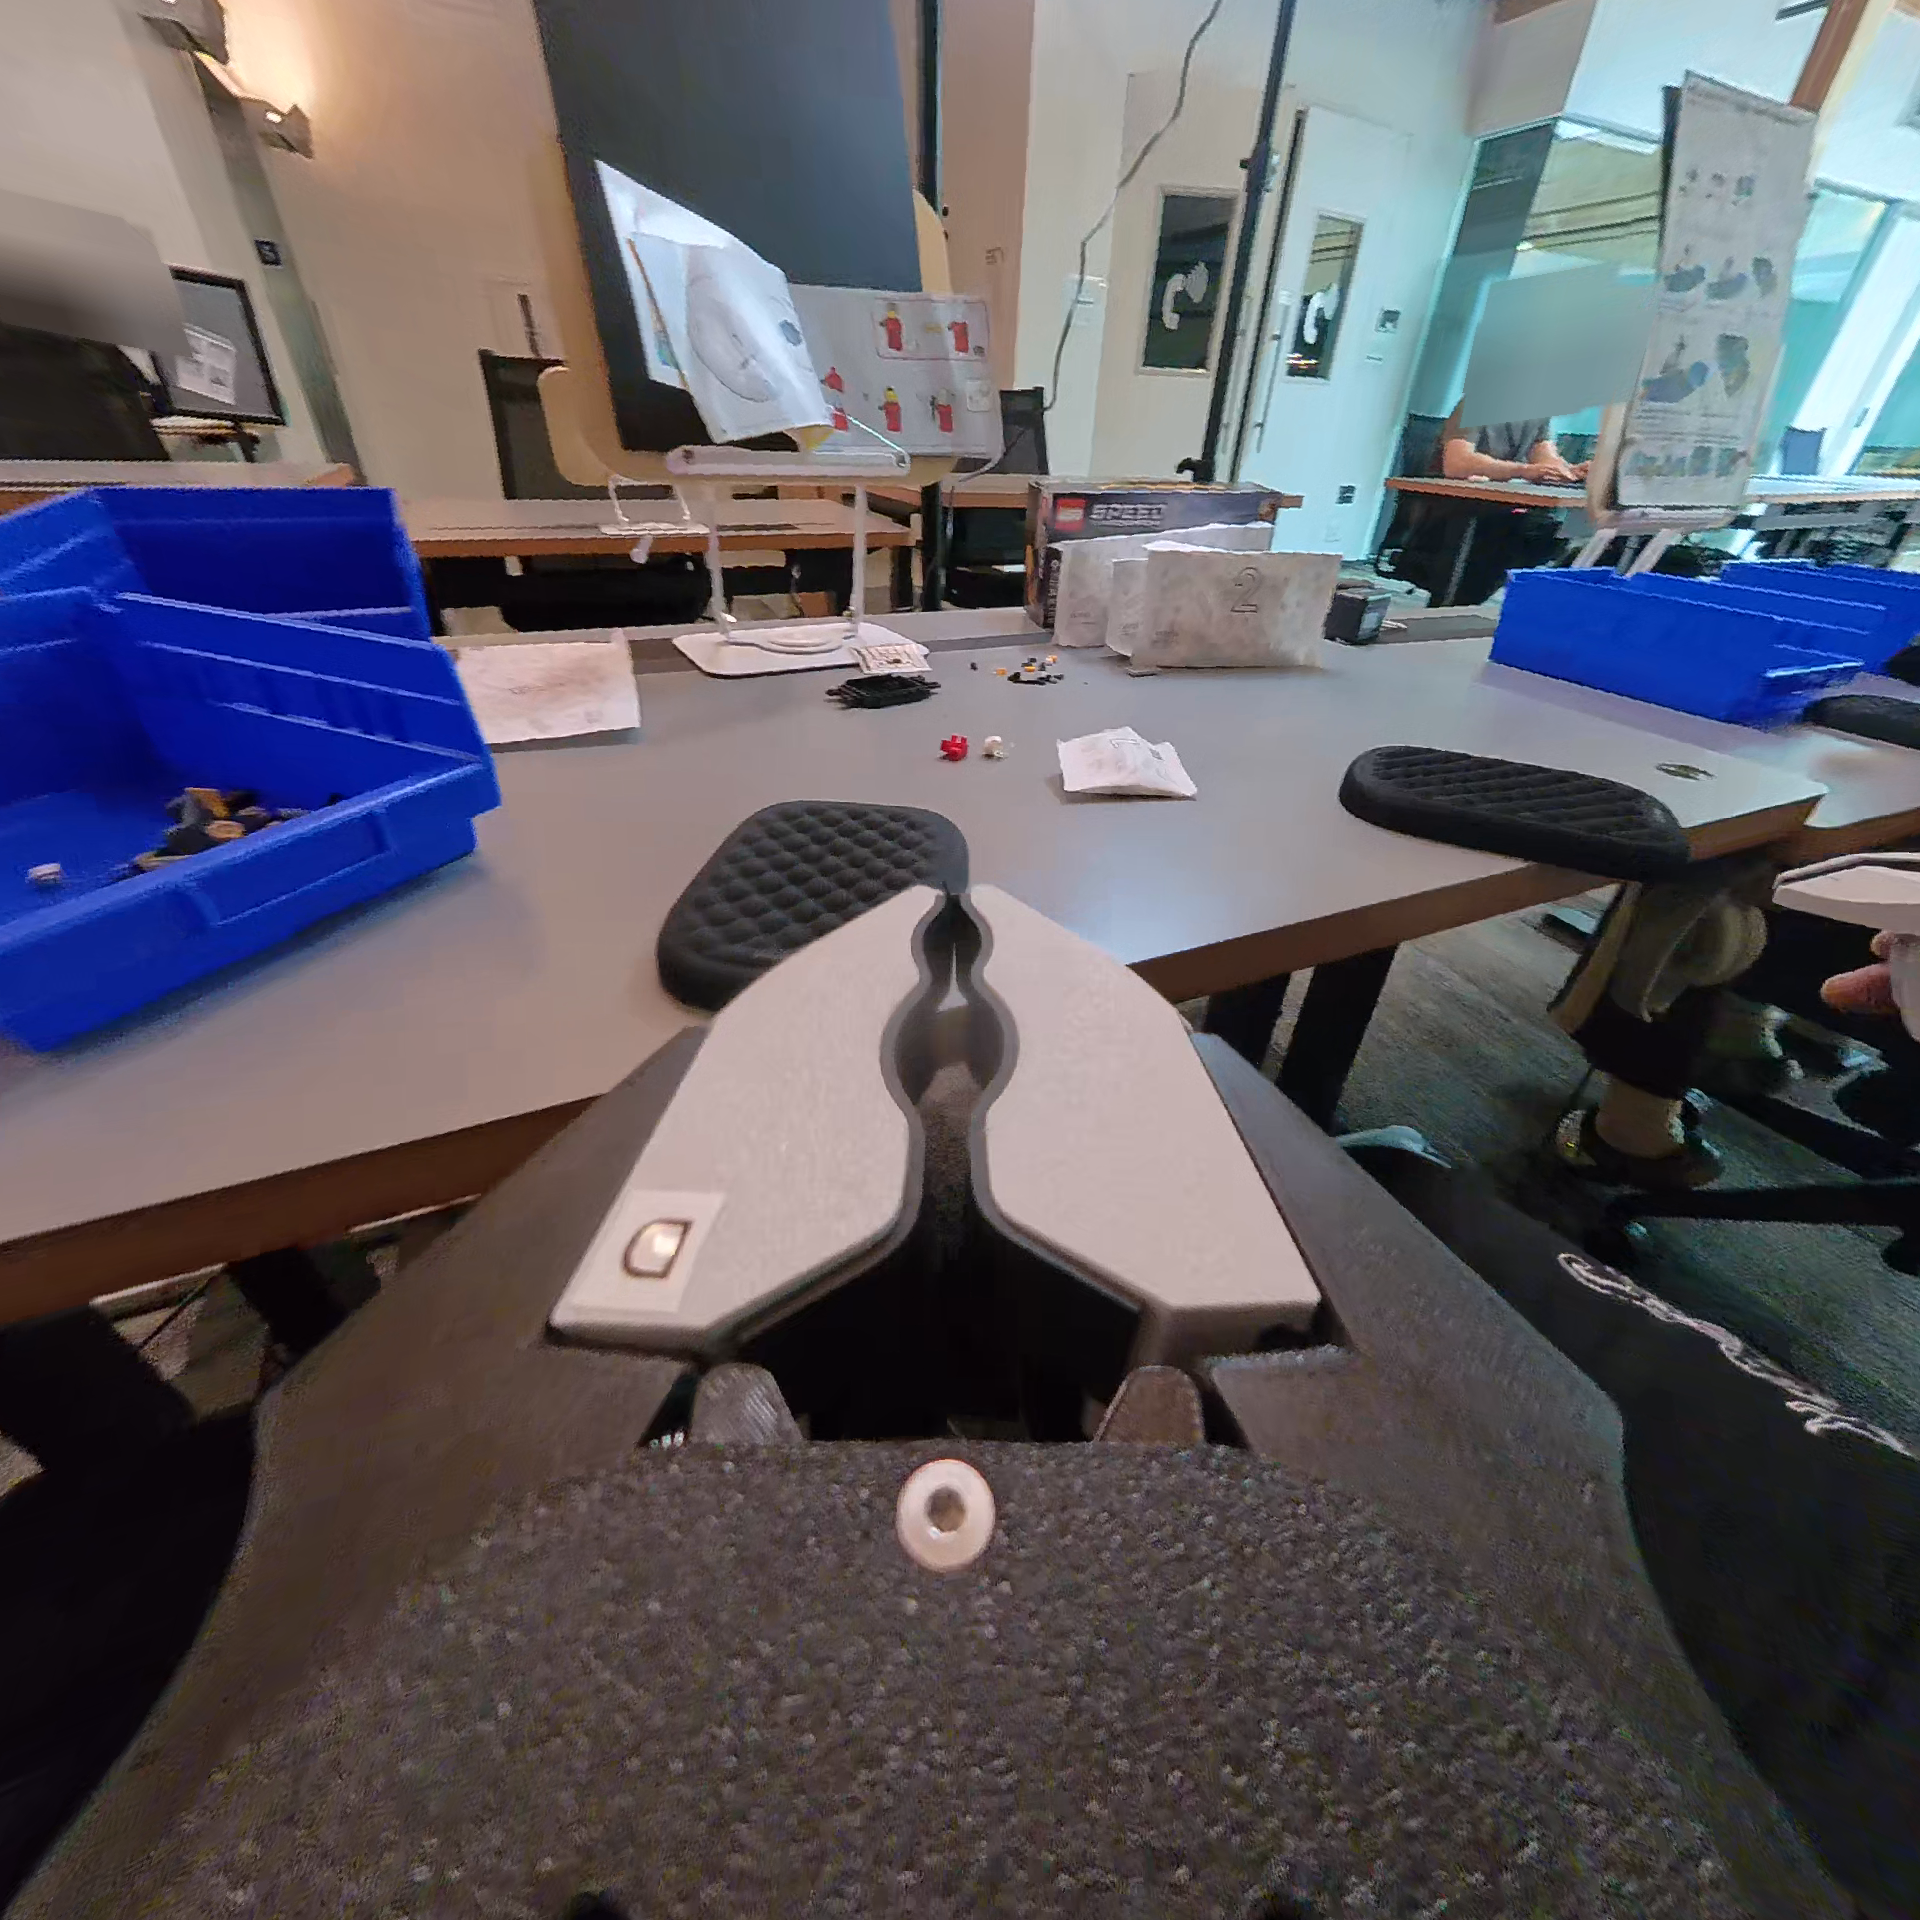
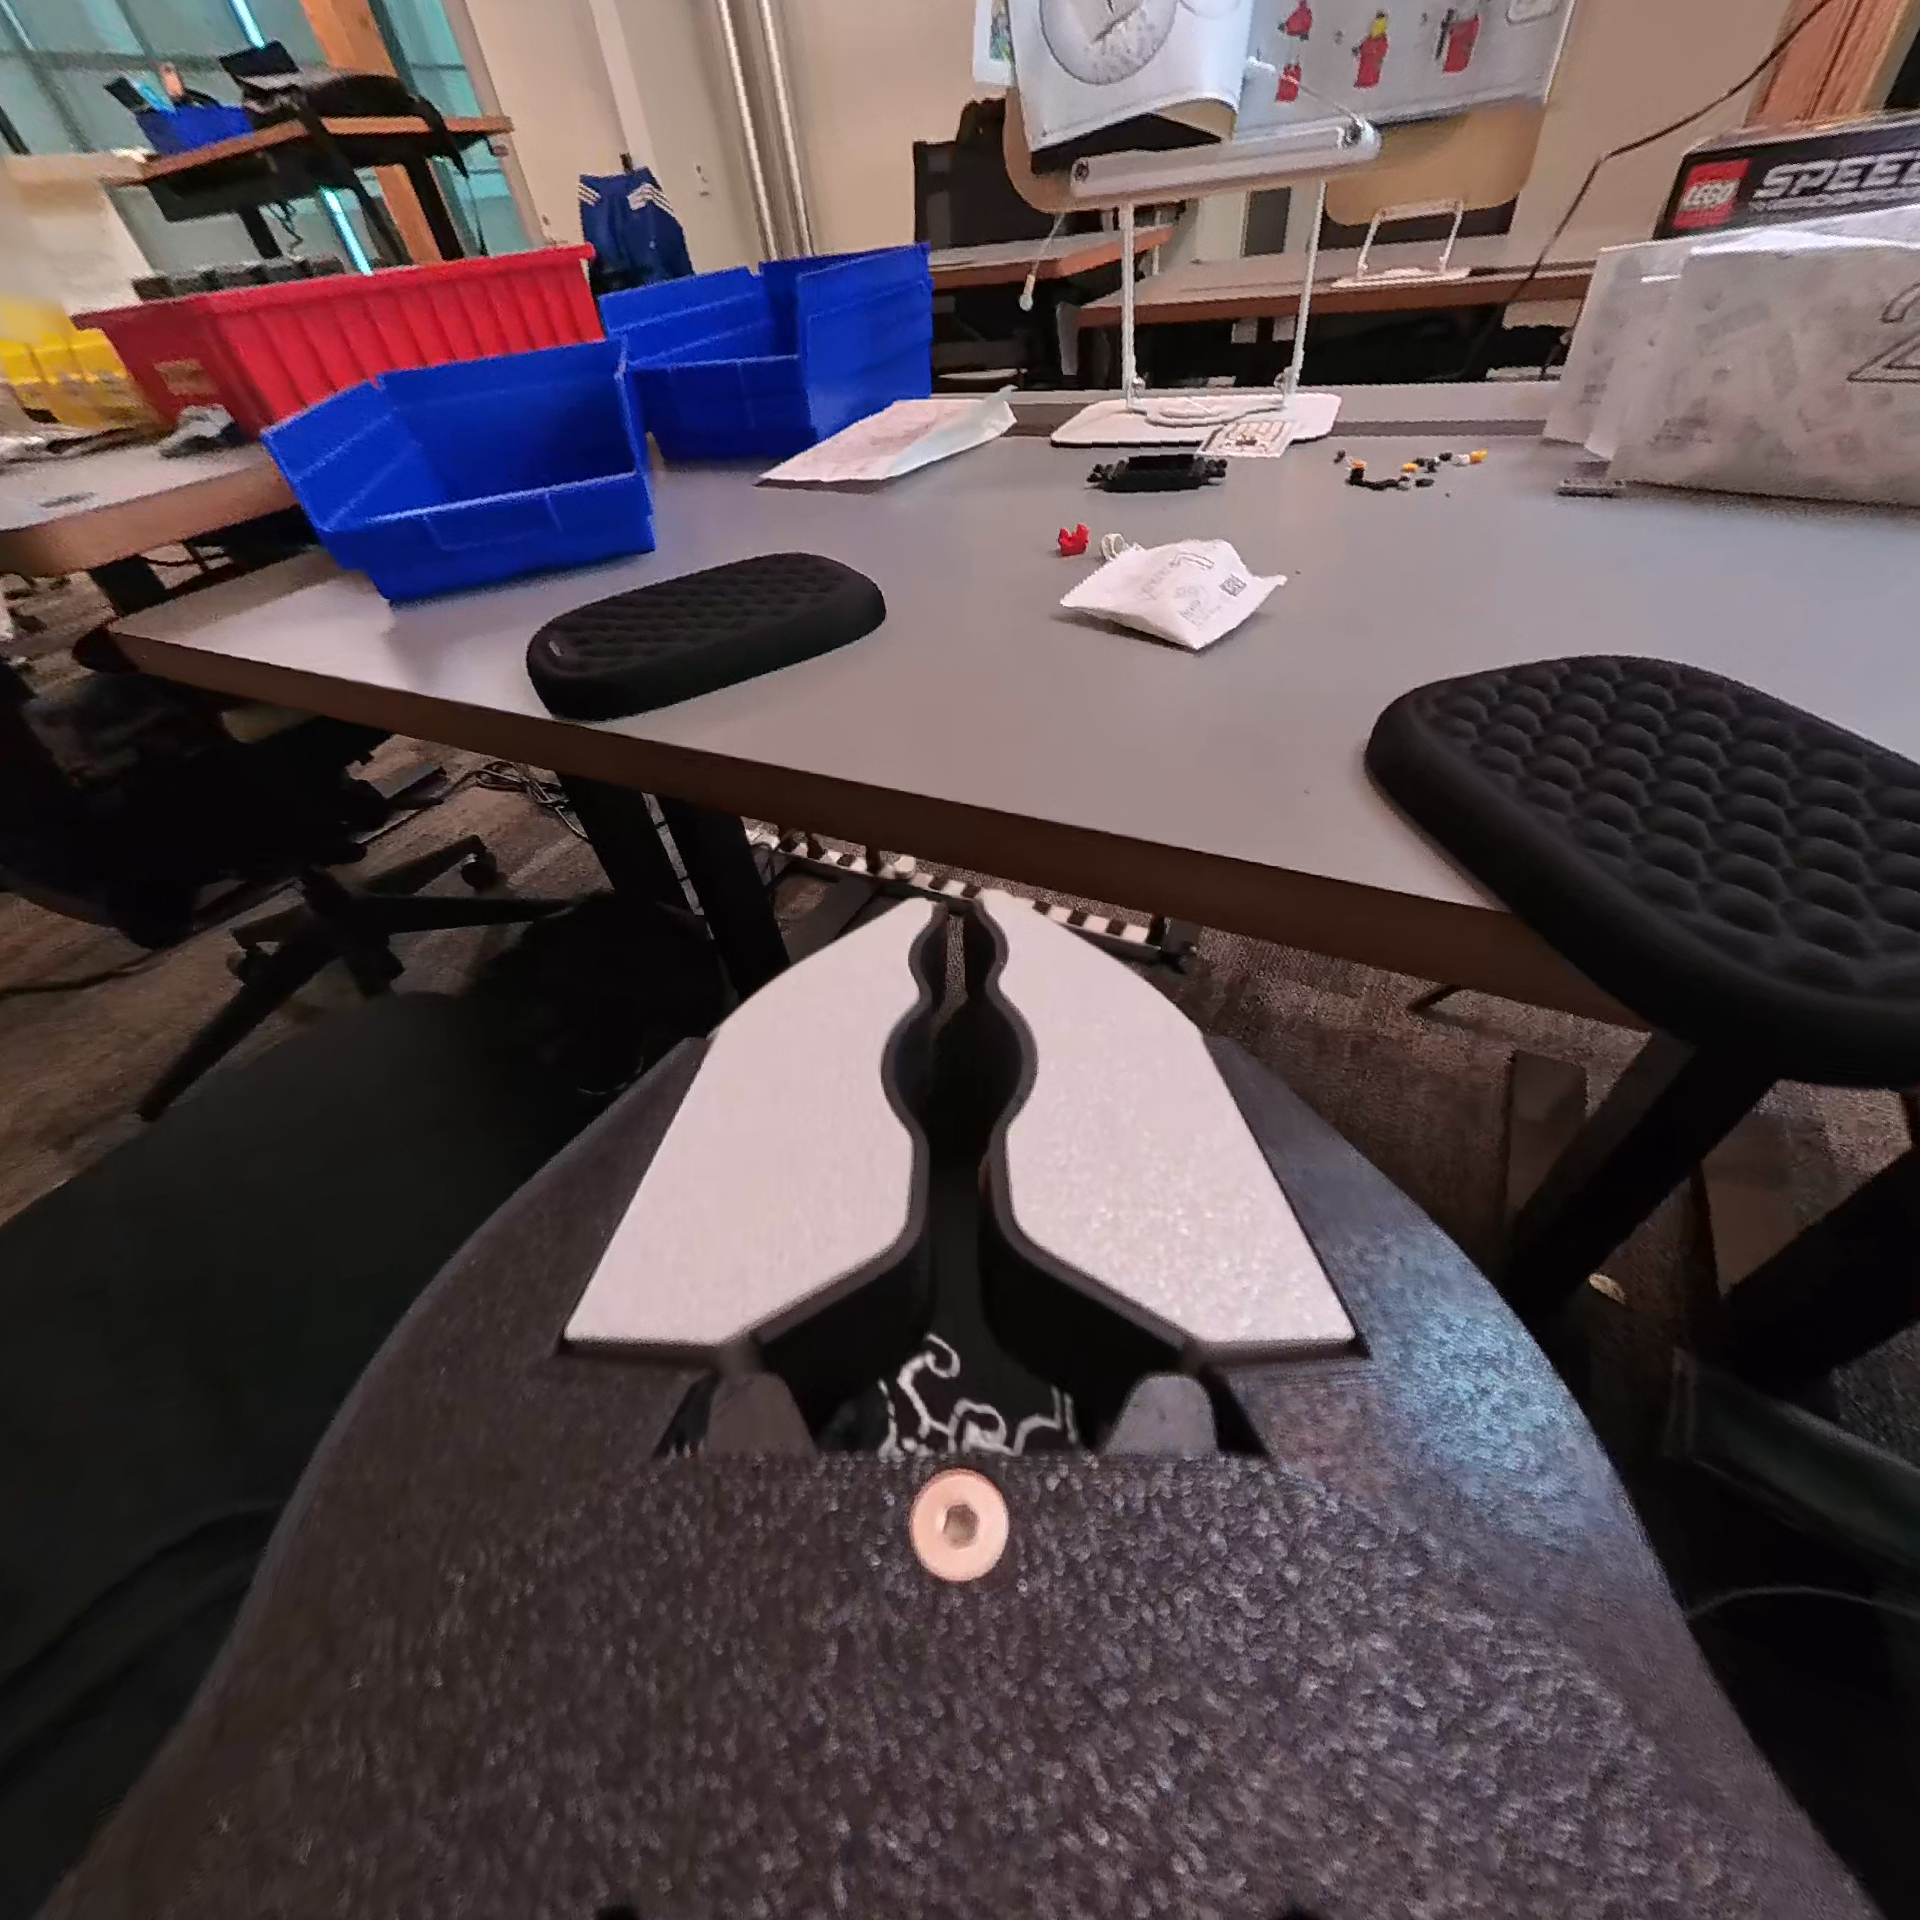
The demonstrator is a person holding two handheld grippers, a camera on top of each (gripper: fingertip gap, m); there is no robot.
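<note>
Grey table [image 1: 1299, 831] with 2 black wrist pads [image 1: 810, 894], blue bins [image 1: 260, 790], white bag [image 1: 1122, 767], red brick [image 1: 953, 746].

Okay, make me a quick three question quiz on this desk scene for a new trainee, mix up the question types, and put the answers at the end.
1. True or false: the left gripper is shut with nothing between its fingers.
2. Multiple choice: what lies just beside the small red piece on the grey table? A) a yellow cup B) a small white piece C) a pair of scissors
3. Fill in: the blue bin nearest the left gripper holds a few small loose ____.

Key: 1 true; 2 B; 3 pieces.
</note>
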